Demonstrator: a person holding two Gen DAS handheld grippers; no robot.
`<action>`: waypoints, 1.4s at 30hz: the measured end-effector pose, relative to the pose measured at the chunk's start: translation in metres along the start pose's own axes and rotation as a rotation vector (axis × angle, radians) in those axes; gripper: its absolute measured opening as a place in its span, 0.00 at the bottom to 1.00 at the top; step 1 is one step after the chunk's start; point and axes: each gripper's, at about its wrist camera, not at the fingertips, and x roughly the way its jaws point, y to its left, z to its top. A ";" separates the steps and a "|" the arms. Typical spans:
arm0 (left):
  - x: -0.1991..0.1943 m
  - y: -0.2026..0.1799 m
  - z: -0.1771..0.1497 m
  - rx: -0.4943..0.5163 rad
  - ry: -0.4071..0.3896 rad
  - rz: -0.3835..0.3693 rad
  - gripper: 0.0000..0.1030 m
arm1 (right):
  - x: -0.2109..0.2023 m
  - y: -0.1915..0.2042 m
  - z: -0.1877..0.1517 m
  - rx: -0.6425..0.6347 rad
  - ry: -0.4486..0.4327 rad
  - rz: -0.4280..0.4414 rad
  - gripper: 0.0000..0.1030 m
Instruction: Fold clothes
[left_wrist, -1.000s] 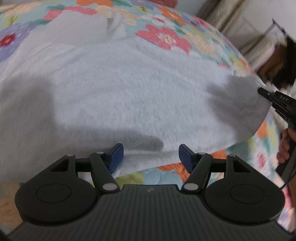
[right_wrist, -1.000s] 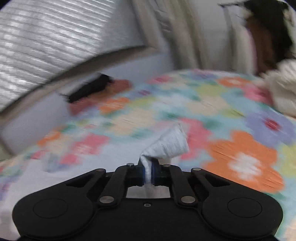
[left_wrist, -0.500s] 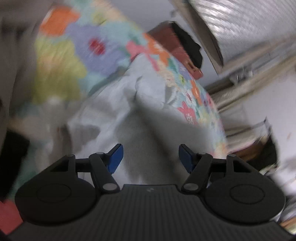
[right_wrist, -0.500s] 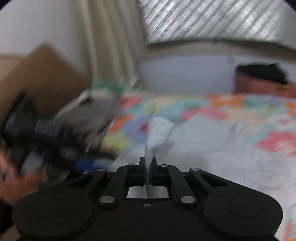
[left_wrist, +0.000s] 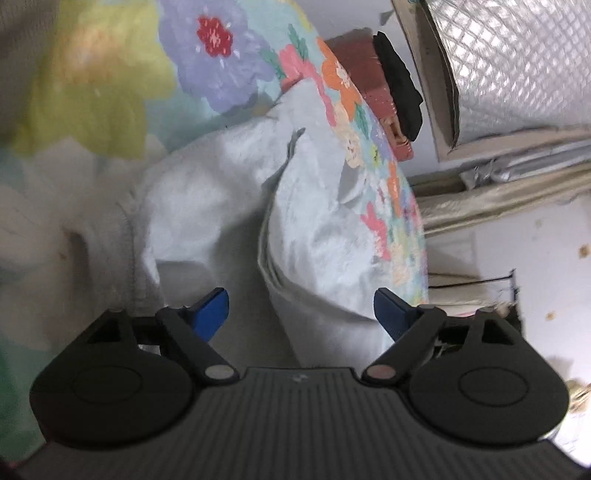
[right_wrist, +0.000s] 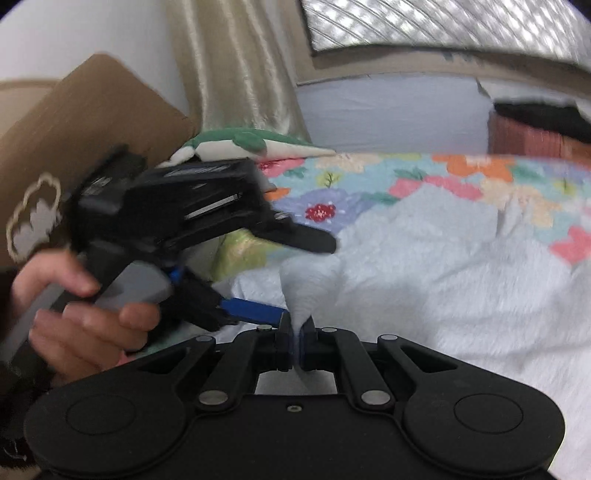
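Observation:
A white fluffy garment (right_wrist: 443, 280) lies spread on a floral bedspread (right_wrist: 369, 177); in the left wrist view (left_wrist: 229, 206) it is bunched and lifted into a fold. My right gripper (right_wrist: 295, 341) is shut on a pinched corner of the garment (right_wrist: 306, 284), which stands up in a cone above the jaws. My left gripper (left_wrist: 301, 308) is open, its blue pads on either side of a raised fold of the garment. It also shows in the right wrist view (right_wrist: 280, 273), close to the left of the pinched corner, held by a hand (right_wrist: 85, 314).
A brown cardboard box (right_wrist: 74, 136) stands at the left beside a green and white plush toy (right_wrist: 243, 144). A curtain (right_wrist: 236, 66) and window (right_wrist: 443, 26) are behind the bed. A reddish box with a black item (left_wrist: 399, 85) sits at the bed's far edge.
My right gripper has carried the pinched corner across the bed toward the left gripper, folding the garment over. My left gripper has turned and now straddles a raised fold; it stays open.

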 end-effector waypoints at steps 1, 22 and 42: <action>0.004 -0.002 -0.001 0.014 -0.001 -0.004 0.79 | -0.001 0.004 0.001 -0.036 -0.006 -0.011 0.06; -0.031 -0.062 -0.027 0.450 -0.228 0.359 0.05 | -0.062 -0.044 -0.072 0.009 0.112 -0.604 0.77; -0.048 -0.054 -0.016 0.443 -0.102 0.435 0.36 | -0.073 -0.098 -0.093 0.350 0.084 -0.411 0.78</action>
